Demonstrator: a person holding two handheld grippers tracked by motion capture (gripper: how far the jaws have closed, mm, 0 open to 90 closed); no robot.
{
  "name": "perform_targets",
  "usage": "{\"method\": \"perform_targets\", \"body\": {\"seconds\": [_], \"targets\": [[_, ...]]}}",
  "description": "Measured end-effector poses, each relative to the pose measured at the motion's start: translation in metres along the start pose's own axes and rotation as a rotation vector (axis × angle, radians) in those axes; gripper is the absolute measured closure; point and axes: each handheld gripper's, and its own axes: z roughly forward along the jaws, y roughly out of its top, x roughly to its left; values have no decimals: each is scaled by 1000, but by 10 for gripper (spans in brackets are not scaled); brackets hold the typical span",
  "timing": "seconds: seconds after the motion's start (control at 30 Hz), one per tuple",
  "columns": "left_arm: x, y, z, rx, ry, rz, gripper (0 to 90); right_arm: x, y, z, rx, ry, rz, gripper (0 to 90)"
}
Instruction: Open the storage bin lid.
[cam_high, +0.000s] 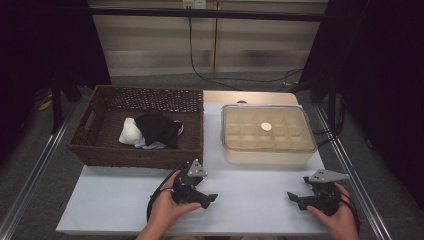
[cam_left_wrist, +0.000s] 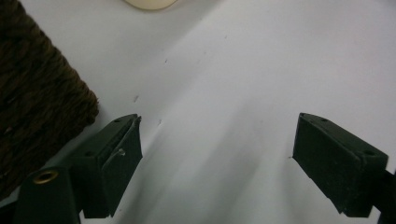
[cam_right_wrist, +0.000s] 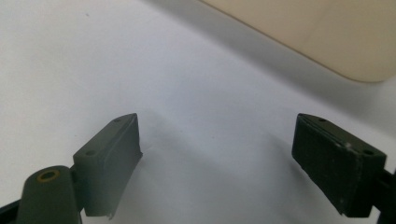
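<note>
- Both idle at the table's near edge: left gripper and right gripper spread wide, empty.
- Socks bundled in the wicker basket, far-left corner; lidded divider box far right.
- Likely pre-reach. Next: left goes over the basket rim, right lifts the lid.

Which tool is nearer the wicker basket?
Left. The left tool sits just in front of the wicker basket, near its front right corner. The right tool lies far off, in front of the lidded plastic box.
</note>
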Motion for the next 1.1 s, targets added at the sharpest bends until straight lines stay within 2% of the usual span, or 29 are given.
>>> {"method": "perform_targets", "body": {"seconds": [0.2,0.23,0.3,0.37,0.43,0.47,0.5,0.53,0.63,0.67,0.73,0.83,0.87,0.9,0.97,1.0,1.03,1.1], "targets": [[-4,14,-3,15,-26,-19,154,-4,8,-13,-6,-1,6,155],[-5,17,-3,25,-30,-9,154,-5,9,-16,-6,4,23,156],[-9,26,-4,24,-41,-17,154,-9,12,-21,-15,6,35,156],[-9,33,-5,45,-45,-2,154,-10,14,-24,-8,-4,34,156],[-11,36,-4,31,-49,-13,154,-11,16,-25,-12,-1,33,156],[-10,39,-5,47,-52,6,154,-11,19,-26,-11,1,22,156],[-11,47,-6,51,-57,9,154,-11,20,-27,-7,-3,16,156],[-11,47,-6,51,-57,9,158,-11,20,-27,-7,-3,16,156],[-12,59,-6,38,-60,-6,163,-11,27,-29,5,0,5,156],[-12,59,-6,38,-60,-6,164,-11,27,-29,5,0,5,156],[-11,69,-7,44,-60,-20,166,-13,33,-33,-4,4,14,162],[-10,75,-8,48,-62,-20,169,-15,36,-36,-7,5,31,162],[-11,78,-8,41,-59,-44,173,-16,38,-37,-9,3,33,164],[-9,82,-10,51,-60,-27,173,-17,40,-38,-11,-1,29,164],[-7,87,-10,42,-65,-52,173,-18,45,-41,-9,-5,27,164],[-5,90,-11,49,-68,-41,174,-18,47,-42,-7,-8,23,165],[-5,93,-11,37,-71,-59,174,-19,52,-44,-11,-19,18,165],[-2,99,-10,41,-71,-68,174,-20,56,-45,-22,-15,21,164]]}}
